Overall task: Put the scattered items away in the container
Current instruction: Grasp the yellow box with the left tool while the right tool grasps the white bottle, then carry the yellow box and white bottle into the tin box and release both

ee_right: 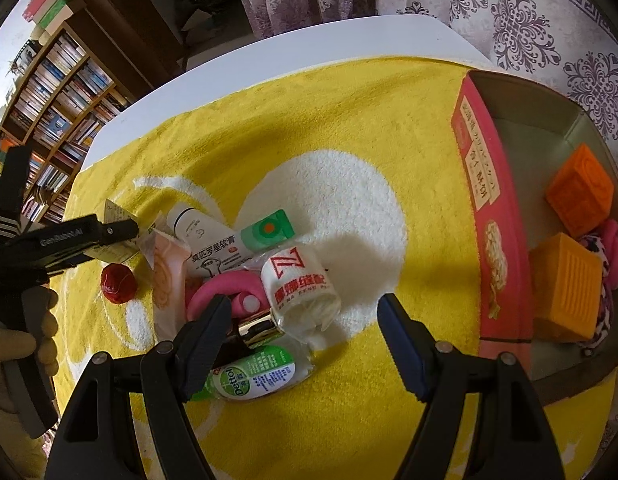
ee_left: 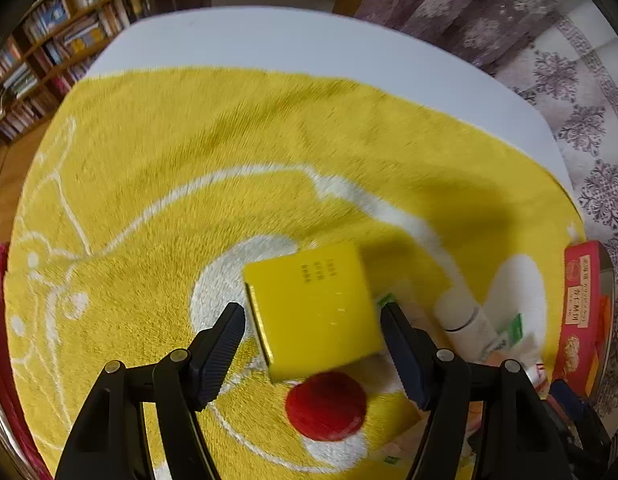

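A yellow box (ee_left: pixel 317 308) lies on the yellow towel (ee_left: pixel 189 152). My left gripper (ee_left: pixel 313 312) straddles it, one finger close at each side, with a thin gap still showing on the left. Just below it sits a red ball (ee_left: pixel 327 406). My right gripper (ee_right: pixel 305 320) hangs open over a pile holding a white roll (ee_right: pixel 301 288), a Dettol packet (ee_right: pixel 253 376), a pink piece (ee_right: pixel 225 288), a gold tube (ee_right: pixel 257 326) and a white tube (ee_right: pixel 213 244). The red container (ee_right: pixel 489 220) at the right holds two orange blocks (ee_right: pixel 581 192) (ee_right: pixel 565 292) and pink fabric (ee_right: pixel 613 252).
The towel covers a white table (ee_left: pixel 309 40); its far edge borders patterned curtains (ee_left: pixel 569 80). A bookshelf (ee_right: pixel 49 120) stands at the left. A person's hand (ee_right: pixel 17 344) holds the left gripper's handle. A snack packet (ee_right: pixel 169 280) lies beside the red ball (ee_right: pixel 119 282).
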`<state>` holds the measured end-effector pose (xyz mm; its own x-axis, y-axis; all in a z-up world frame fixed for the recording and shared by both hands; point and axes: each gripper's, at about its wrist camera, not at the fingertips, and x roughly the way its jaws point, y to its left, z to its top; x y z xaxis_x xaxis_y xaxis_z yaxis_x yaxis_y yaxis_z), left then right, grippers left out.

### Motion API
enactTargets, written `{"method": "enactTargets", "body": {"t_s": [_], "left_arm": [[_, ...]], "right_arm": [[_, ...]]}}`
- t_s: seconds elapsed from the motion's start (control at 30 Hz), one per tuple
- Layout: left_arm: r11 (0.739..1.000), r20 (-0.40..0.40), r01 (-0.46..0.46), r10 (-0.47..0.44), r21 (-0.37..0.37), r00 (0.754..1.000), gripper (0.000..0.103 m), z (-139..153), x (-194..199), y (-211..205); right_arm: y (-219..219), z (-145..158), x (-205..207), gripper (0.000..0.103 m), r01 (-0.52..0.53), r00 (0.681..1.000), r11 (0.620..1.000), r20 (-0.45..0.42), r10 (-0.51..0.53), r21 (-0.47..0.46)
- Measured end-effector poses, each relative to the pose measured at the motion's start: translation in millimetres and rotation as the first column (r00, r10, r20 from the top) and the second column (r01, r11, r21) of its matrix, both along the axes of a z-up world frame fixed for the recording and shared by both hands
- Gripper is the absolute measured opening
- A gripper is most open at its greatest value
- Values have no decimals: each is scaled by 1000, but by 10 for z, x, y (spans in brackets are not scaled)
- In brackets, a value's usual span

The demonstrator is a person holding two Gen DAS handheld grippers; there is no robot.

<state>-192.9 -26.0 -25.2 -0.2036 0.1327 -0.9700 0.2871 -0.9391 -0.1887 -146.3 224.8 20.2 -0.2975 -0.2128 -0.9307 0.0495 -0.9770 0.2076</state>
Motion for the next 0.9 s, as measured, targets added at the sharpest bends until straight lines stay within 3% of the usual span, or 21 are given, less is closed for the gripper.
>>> {"method": "enactTargets", "body": {"t_s": [0.1, 0.33, 0.57, 0.9], "left_arm": [[1000, -12, -4, 3, -3, 1000, 49, -16, 18, -36], [1000, -42, -11, 11, 11, 999, 49, 47, 58, -101], [1000, -78, -15, 16, 14, 997, 48, 187, 116, -89], [1000, -136, -10, 8, -16, 991, 48, 473, 325, 24]], "right_arm": [[-23, 2, -27, 79, -2, 1000, 1000, -2, 2, 5], [-127, -51, -111, 79, -32, 999, 999, 3, 32, 8], [-199, -157, -133, 42, -79, 997, 997, 23, 79, -2], [-164, -65, -48, 42, -88, 996, 996, -4, 88, -27]]}}
